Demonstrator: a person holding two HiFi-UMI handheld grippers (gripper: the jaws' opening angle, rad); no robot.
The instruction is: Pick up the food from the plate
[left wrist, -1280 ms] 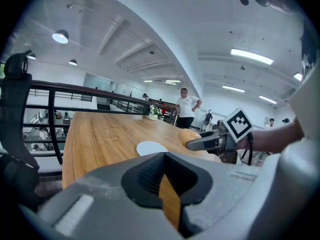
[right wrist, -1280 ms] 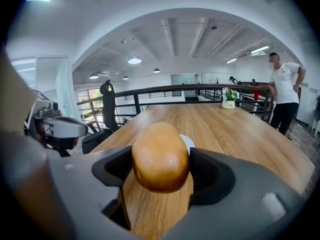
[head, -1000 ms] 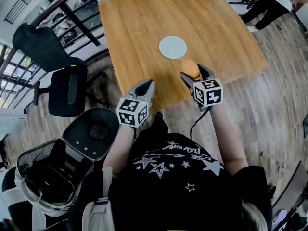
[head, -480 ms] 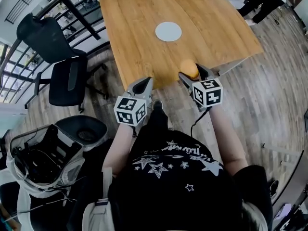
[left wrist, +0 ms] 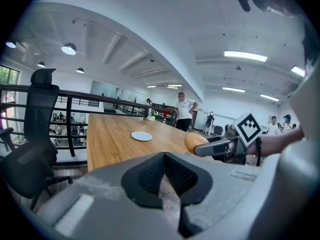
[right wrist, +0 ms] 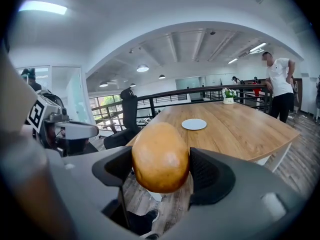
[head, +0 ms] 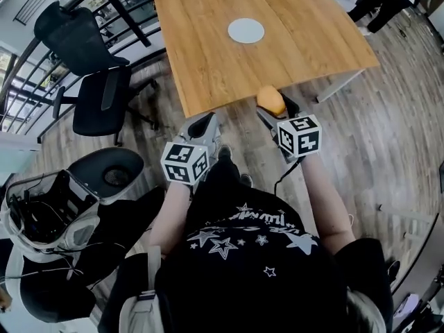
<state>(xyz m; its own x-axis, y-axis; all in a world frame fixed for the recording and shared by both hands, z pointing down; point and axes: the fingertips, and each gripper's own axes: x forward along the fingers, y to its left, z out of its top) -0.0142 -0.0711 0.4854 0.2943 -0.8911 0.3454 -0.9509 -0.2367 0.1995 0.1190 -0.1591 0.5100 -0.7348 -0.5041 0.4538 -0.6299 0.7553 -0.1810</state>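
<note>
A golden bread roll [right wrist: 160, 156] is clamped between the jaws of my right gripper [head: 272, 105], held in the air just off the table's near edge; the roll [head: 271, 100] shows orange in the head view and again in the left gripper view [left wrist: 195, 141]. The white plate [head: 246, 30] lies bare on the wooden table [head: 208, 54], far from both grippers; it shows small in the right gripper view [right wrist: 194, 124] and the left gripper view [left wrist: 142, 136]. My left gripper [head: 201, 127] hangs below the table's near edge, jaws together with nothing between them.
A black office chair [head: 87, 75] stands left of the table by a black railing [head: 125, 2]. An open bag [head: 48, 214] and a round black seat [head: 111, 175] sit on the wooden floor at left. A person [right wrist: 277, 86] stands beyond the table's far right corner.
Both grippers have drawn back from the table toward my body, the right one carrying the roll off past the near edge. The plate stays where it was.
</note>
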